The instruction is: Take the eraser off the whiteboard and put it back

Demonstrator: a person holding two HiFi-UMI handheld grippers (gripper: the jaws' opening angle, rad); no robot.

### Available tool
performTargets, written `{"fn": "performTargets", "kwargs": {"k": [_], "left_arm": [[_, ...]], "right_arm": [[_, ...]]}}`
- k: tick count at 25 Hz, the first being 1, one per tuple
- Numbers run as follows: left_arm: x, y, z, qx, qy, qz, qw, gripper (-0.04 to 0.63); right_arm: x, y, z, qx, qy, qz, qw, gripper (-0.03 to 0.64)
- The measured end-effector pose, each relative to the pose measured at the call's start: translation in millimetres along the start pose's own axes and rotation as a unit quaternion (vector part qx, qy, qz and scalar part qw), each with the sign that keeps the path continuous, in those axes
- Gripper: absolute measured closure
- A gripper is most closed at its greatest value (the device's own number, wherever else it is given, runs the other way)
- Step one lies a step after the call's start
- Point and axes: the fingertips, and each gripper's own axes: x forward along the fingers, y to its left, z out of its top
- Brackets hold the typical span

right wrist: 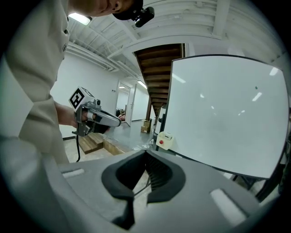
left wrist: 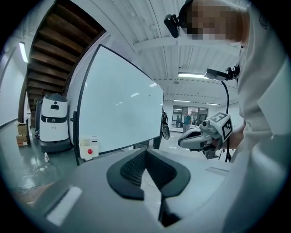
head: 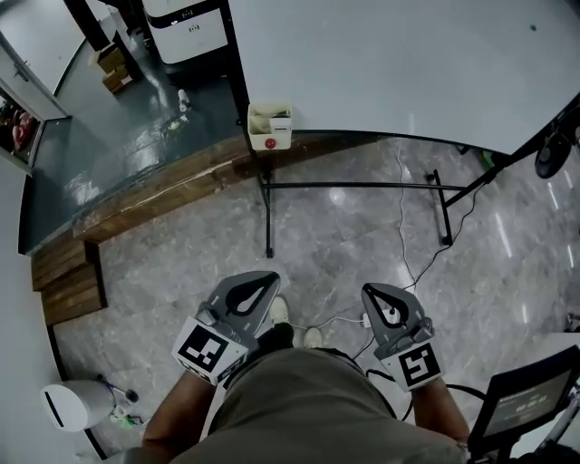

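Observation:
The whiteboard (head: 390,63) stands ahead of me on a black frame. A cream eraser with a red dot (head: 270,129) clings to its lower left corner; it also shows in the left gripper view as the eraser (left wrist: 88,148) and in the right gripper view as the eraser (right wrist: 164,140). Both grippers hang near my waist, far short of the board. My left gripper (head: 261,285) is shut with nothing in it, jaws touching (left wrist: 146,153). My right gripper (head: 372,294) is likewise shut and empty (right wrist: 146,154). Each shows in the other's view: right gripper (left wrist: 200,139), left gripper (right wrist: 103,119).
The board's black stand legs (head: 267,217) and crossbar spread over the marble floor, with a cable (head: 403,245) trailing across it. A wooden ledge (head: 163,190) and steps (head: 68,272) lie at left. A white machine (head: 186,27) stands behind; a white bin (head: 72,403) sits near my left.

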Motion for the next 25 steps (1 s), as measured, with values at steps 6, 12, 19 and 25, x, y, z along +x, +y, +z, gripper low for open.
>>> {"fn": "performTargets", "kwargs": {"k": [6,12,19,25], "left_arm": [[22,66,8,0.021,-0.014,-0.007,0.9996,0.592],[44,125,9,0.033,-0.013,0.005,0.9994,0.537],[94,165,14,0.032,0.001,0.054,0.998,0.442],[162,197,24,0.026,0.005,0.141,0.9897,0.389]], "right_arm": [[47,-19,31,-0.009,0.004,-0.03,1.0,0.614],[79,-27,39,-0.009,0.019,-0.044,0.999,0.614],[100,-72,39,-0.015,0.011,-0.037,0.999,0.614],[112,-137,38,-0.029,0.003,-0.004,1.0,0.614]]}}
